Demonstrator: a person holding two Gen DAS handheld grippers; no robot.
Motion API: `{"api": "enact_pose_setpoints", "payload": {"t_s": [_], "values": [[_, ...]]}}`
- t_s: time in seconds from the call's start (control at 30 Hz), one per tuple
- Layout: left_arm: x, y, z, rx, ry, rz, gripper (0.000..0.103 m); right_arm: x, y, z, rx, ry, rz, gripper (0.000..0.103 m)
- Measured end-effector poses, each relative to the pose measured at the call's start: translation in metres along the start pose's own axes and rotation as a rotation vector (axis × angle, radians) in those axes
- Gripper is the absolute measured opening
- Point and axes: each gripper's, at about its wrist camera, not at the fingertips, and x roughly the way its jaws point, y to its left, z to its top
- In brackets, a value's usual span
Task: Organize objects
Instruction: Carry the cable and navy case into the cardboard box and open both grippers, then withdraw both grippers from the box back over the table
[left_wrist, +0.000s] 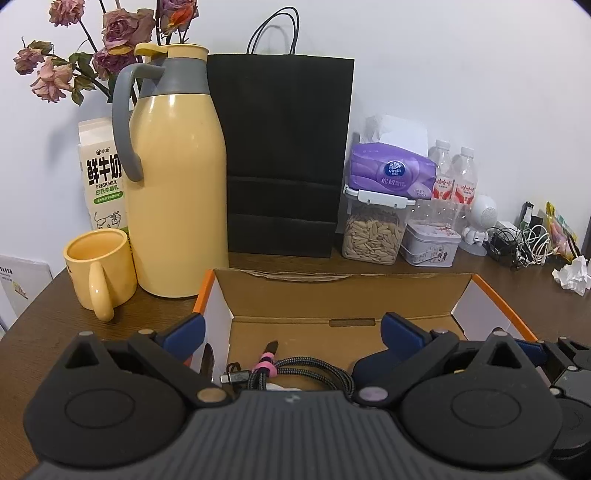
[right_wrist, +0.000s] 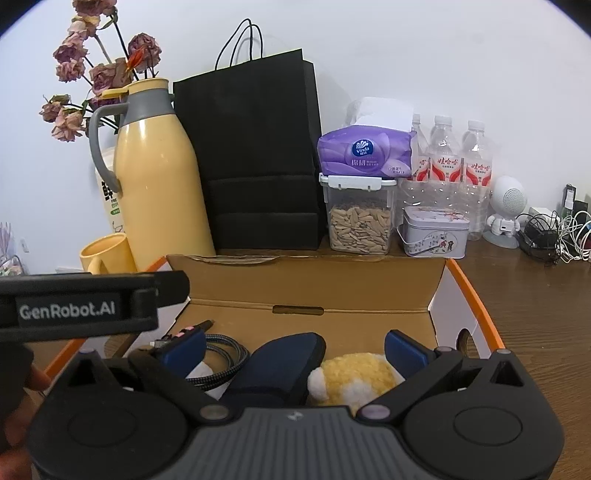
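- left gripper (left_wrist: 291, 328) spread wide, gripping nothing, poised over the open cardboard box (left_wrist: 343, 291).
- braided cable (left_wrist: 310, 373) coiled on the box floor, low between the left fingers, apart from both.
- right gripper (right_wrist: 295, 347) also spread, empty.
- yellow plush toy (right_wrist: 354, 376) and dark blue case (right_wrist: 277, 365) inside the box, between the right fingers; contact unclear.

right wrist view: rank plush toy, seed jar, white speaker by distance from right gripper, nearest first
1. Plush toy: in the box, between the open fingers of the right gripper.
2. Seed jar: behind the box, centre-right.
3. White speaker: far right, near the wall.
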Motion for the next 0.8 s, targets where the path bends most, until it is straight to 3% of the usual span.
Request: {"api": "enact_pose_setpoints", "payload": {"t_s": [0.33, 0.57, 0.8], "values": [[-0.019, 0.001, 0.006, -0.002, -0.043, -0.019, 0.103, -0.012, 0.001, 0.006, -0.016, -0.023, -0.002, 0.103], [-0.057, 0.000, 0.011, -0.001, -0.126, -0.056, 0.103, -0.035, 0.004, 0.011, -0.045, -0.061, 0.010, 0.103], [-0.093, 0.004, 0.006, 0.015, -0.161, -0.057, 0.103, -0.074, 0.007, 0.010, -0.081, -0.115, 0.016, 0.103]]}}
